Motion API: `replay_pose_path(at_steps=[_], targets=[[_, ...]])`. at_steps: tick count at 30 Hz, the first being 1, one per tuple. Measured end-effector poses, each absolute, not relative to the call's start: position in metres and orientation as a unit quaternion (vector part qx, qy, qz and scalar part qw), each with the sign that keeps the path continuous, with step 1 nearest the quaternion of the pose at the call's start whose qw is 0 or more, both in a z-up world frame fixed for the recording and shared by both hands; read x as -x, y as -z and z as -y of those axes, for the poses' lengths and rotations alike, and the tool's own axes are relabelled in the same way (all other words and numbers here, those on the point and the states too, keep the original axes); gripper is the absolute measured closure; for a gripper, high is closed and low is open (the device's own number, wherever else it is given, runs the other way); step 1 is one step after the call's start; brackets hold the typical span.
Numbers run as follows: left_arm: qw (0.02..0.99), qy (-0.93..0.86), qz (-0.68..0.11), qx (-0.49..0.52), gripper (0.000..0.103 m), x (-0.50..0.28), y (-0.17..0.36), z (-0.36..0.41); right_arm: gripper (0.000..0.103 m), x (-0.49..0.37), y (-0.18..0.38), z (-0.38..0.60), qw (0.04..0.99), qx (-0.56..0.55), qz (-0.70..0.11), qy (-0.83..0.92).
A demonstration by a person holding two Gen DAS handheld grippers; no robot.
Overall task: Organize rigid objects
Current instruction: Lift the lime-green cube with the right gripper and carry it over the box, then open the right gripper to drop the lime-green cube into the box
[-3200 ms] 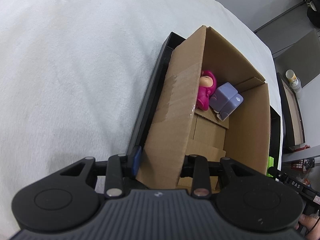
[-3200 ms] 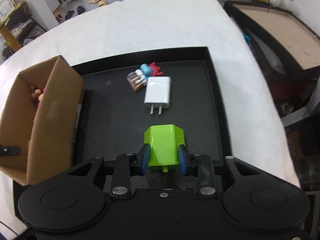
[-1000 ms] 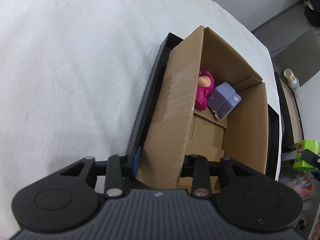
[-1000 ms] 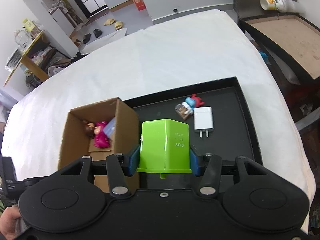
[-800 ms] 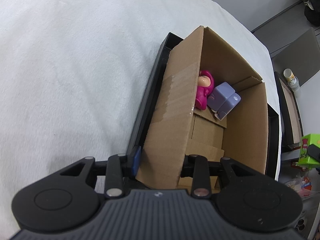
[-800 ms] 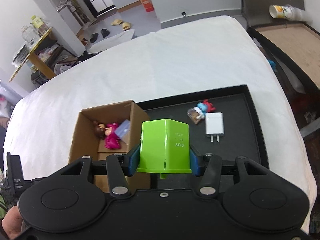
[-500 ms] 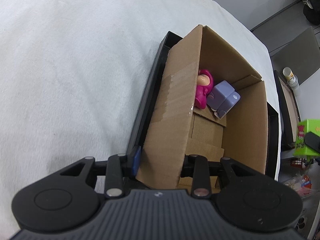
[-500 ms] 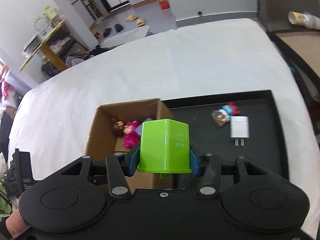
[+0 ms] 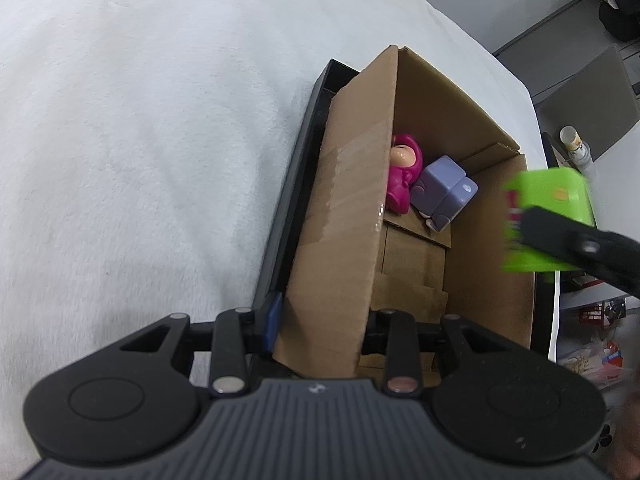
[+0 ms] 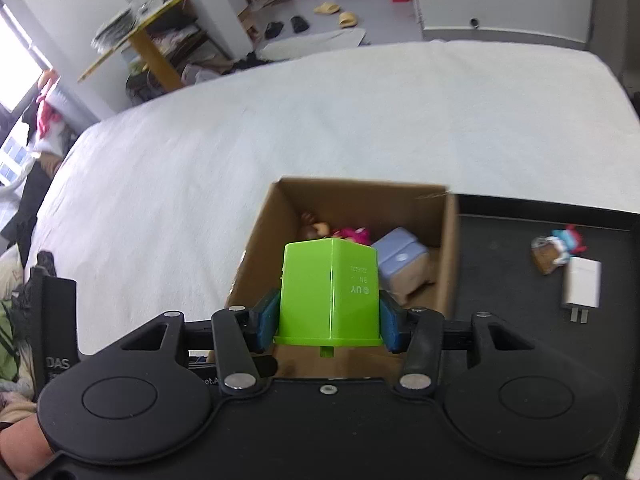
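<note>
My right gripper (image 10: 328, 322) is shut on a bright green plug adapter (image 10: 330, 292), held in the air over the open cardboard box (image 10: 256, 240). In the left wrist view the same green adapter (image 9: 552, 196) hangs above the box's right wall, blurred. My left gripper (image 9: 320, 324) is shut on the near left wall of the cardboard box (image 9: 340, 220). Inside the box lie a pink figure (image 9: 404, 172) and a lilac block-shaped toy (image 9: 444, 192). The right wrist view also shows a small brown-haired doll (image 10: 312, 230) at the box's far end.
The box stands on a black tray (image 10: 520, 280) on a white cloth-covered table (image 10: 280, 120). On the tray to the right lie a white charger (image 10: 582, 284) and a small blue and red figure (image 10: 560, 244). A person's hand (image 10: 20, 448) shows at the lower left.
The right gripper has carried the green adapter leftward from above the tray to above the box. In the left wrist view the adapter has come in from the right edge. The left gripper has stayed put.
</note>
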State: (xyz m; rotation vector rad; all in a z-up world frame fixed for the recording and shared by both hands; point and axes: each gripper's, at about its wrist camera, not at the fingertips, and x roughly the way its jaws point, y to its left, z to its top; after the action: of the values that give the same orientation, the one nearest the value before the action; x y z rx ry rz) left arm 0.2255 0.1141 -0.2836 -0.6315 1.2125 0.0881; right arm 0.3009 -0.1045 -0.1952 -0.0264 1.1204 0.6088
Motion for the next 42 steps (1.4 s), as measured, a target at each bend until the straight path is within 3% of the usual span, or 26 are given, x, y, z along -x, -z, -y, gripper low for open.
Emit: replay_pose_path(at_steps=[19, 42], targets=[[0.778, -0.021, -0.555, 0.295, 0.069, -0.222, 0.288, -0.121, 0.053, -0.310, 0.253, 0.058, 0.776, 0.016, -0.565, -0.279], [0.779, -0.036, -0.554, 0.293, 0.069, -0.220, 0.284, -0.116, 0.049, -0.292, 0.192, 0.108, 0.802, 0.029, -0.531, -0.273]])
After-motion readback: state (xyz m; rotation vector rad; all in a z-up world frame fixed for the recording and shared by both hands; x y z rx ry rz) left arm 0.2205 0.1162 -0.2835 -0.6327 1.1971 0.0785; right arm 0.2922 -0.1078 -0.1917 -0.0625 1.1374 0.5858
